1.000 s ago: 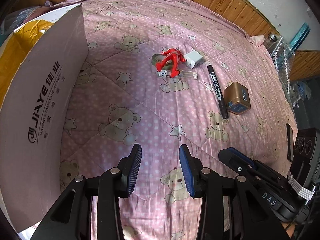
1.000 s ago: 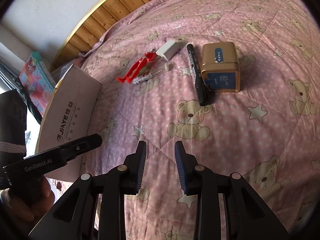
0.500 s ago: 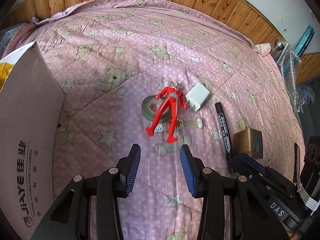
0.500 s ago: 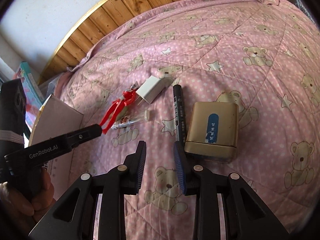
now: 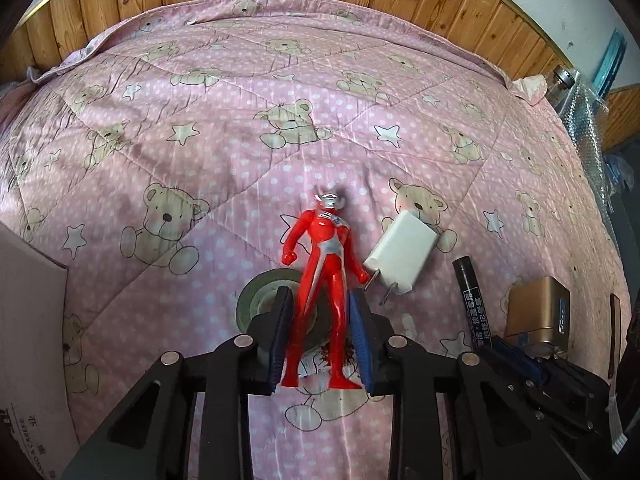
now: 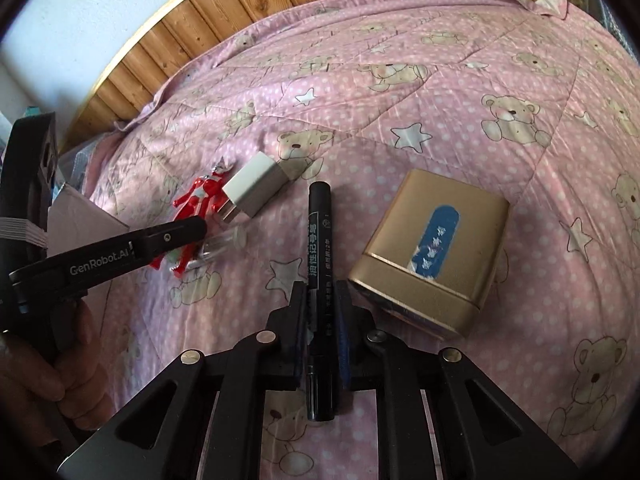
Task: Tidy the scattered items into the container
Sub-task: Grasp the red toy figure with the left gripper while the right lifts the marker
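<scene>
A red toy figure (image 5: pixel 320 248) lies on the pink bear quilt, partly over a roll of tape (image 5: pixel 260 296). My left gripper (image 5: pixel 320 294) has its pads against the figure's two legs. In the right wrist view a black marker (image 6: pixel 318 220) lies lengthwise in my right gripper (image 6: pixel 320 285), whose fingers are closed against its barrel. A white charger plug (image 5: pixel 402 258) sits just right of the figure. To the right of the marker stands a gold tin (image 6: pixel 432 256). The cardboard box (image 5: pixel 28 320) is at the left edge.
A small clear vial (image 6: pixel 222 246) lies between the figure and the marker. A hand (image 6: pixel 36 380) holds the left gripper's handle at the lower left. Wooden panelling rims the far side of the bed, and bubble wrap (image 5: pixel 584 128) sits off its right edge.
Both grippers moved forward and down to the bed. The left one came over the red figure and narrowed around its legs; the right one came over the marker and closed on it.
</scene>
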Available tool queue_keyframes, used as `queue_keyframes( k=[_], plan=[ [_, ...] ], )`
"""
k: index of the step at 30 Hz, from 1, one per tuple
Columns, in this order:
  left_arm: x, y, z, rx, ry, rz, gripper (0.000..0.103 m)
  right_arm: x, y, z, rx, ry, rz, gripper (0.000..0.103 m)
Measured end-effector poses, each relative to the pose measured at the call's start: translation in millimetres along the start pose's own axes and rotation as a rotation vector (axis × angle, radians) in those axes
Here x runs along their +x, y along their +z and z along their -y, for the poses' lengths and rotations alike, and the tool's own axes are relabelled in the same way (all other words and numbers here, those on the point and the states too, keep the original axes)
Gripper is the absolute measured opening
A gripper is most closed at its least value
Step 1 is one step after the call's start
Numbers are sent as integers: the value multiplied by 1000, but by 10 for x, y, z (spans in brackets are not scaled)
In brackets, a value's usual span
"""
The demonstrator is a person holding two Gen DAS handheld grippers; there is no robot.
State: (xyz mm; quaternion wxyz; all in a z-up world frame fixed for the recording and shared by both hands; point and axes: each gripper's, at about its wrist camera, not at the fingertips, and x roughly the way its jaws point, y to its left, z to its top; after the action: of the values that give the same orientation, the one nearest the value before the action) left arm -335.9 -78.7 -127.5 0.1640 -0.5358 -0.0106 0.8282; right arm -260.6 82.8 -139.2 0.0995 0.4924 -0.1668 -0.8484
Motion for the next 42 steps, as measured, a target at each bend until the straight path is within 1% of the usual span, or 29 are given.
queue_keyframes(
  k=[4, 6, 8, 10, 12, 13, 14, 15, 17, 18, 21, 23, 25, 26, 27, 28, 29, 30, 31, 32, 33, 34, 35, 36, 37, 39, 40, 41, 42],
  plan=[
    [-248, -291, -138, -64, -32, -20, 25, -148, -211, -62, -13, 75, -58, 14],
    [-376, -475, -209, -99, -54, -43, 25, -178, -321, -113, -44, 66, -80, 15],
    [-417, -609, -294, -135, -69, -70, 29, -174, -375, -128, -58, 45, -66, 15],
    [-362, -634, -349, -158, -59, -85, 46, -145, -362, -143, -61, 42, -49, 15],
    [-296, -570, -363, -177, -53, -65, 48, -106, -345, -198, -96, 21, -23, 15],
    [-268, -521, -332, -167, -60, -47, 51, -91, -341, -213, -101, 14, -10, 14],
    [-220, -477, -277, -139, -68, -38, 51, -87, -336, -222, -101, 11, -11, 14],
    [-190, -451, -210, -103, -51, -29, 51, -99, -335, -230, -102, 7, -15, 14],
    [-174, -453, -73, -34, -6, -27, 33, -140, -380, -220, -90, 19, -32, 14],
    [-190, -486, -52, -21, -1, -31, 21, -181, -419, -205, -83, 35, -45, 14],
    [-289, -686, -64, -32, -40, -62, 21, -329, -569, -239, -96, 68, -74, 14],
    [-364, -818, -63, -27, -61, -89, 21, -389, -642, -272, -123, 40, -71, 15],
    [-399, -838, -51, -30, -65, -91, 27, -385, -658, -266, -134, -12, -52, 19],
    [-394, -806, -53, -35, -57, -82, 32, -353, -651, -254, -132, -26, -47, 26],
    [-397, -760, -50, -41, -43, -66, 46, -320, -644, -243, -128, -33, -39, 27],
    [-376, -696, -42, -47, -39, -45, 53, -304, -636, -247, -134, -33, -18, 27],
    [-348, -645, -30, -46, -49, -20, 53, -284, -637, -264, -150, -41, -2, 26],
    [-279, -588, 11, -32, -55, -8, 52, -272, -629, -278, -159, -48, 7, 20],
    [-180, -543, 49, -4, -48, -23, 40, -273, -623, -269, -156, -53, 5, 15],
    [-131, -515, 98, 23, -14, -17, 35, -291, -611, -237, -143, -42, -3, 14],
    [-147, -518, 133, 47, -6, -11, 27, -314, -612, -198, -122, -22, -16, 14],
    [-177, -548, 137, 51, -23, -23, 26, -346, -627, -168, -106, -5, -33, 14],
    [-219, -601, 122, 48, -18, -33, 24, -392, -653, -156, -97, 12, -45, 14],
    [-277, -684, 84, 45, -11, -49, 14, -449, -690, -160, -95, 33, -51, 14],
    [-334, -778, 38, 32, -16, -72, 13, -492, -731, -182, -104, 41, -57, 14],
    [-444, -969, -37, 7, -38, -112, 14, -526, -794, -214, -125, 17, -58, 17],
    [-489, -1037, -67, -1, -43, -124, 19, -514, -810, -211, -126, 0, -48, 18],
    [-519, -1073, -106, -13, -46, -134, 25, -470, -822, -203, -130, -11, -47, 24],
    [-524, -1069, -152, -38, -38, -130, 39, -433, -830, -202, -138, -12, -35, 25]
  ],
)
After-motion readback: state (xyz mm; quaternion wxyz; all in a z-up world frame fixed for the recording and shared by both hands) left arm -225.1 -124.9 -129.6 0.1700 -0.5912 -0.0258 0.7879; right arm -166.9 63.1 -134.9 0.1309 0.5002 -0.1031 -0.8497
